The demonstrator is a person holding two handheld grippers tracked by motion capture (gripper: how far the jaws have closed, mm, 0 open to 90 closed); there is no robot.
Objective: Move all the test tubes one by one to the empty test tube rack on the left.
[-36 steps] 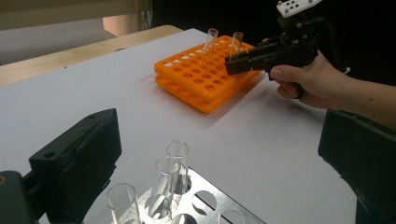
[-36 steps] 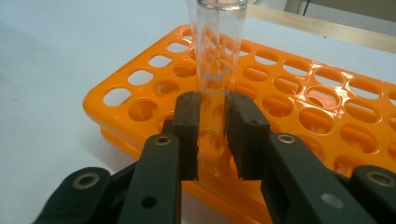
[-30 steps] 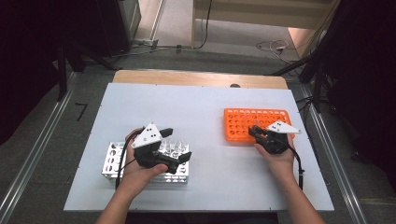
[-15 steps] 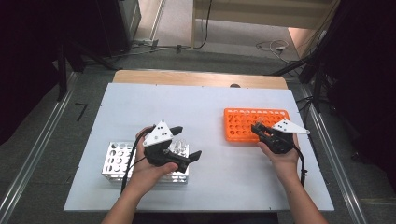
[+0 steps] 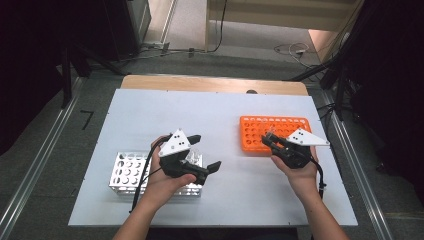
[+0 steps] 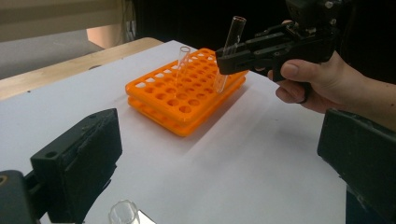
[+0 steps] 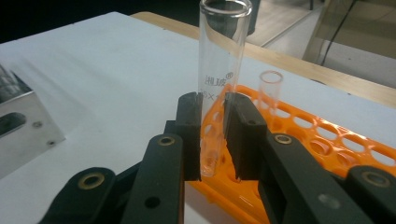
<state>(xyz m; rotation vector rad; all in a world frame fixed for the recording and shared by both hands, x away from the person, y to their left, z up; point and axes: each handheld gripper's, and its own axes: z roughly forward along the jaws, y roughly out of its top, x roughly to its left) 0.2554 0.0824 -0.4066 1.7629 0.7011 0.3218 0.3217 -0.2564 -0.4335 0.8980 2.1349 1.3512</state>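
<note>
On the table point(image 5: 225, 115), a metal rack point(image 5: 127, 172) sits at the near left under the left gripper point(image 5: 202, 152), a plastic rack point(image 5: 260, 131) lies at the right, holding one upright test tube point(image 6: 182, 60).

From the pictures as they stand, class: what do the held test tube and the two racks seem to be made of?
Test tube in the right gripper: clear glass by the look, glossy rim, printed mark; clear plastic is possible.
Orange rack: likely moulded plastic, even colour, smooth satin surface.
Silver rack: probably metal, bright grey sheet with punched holes and a screw.
</note>
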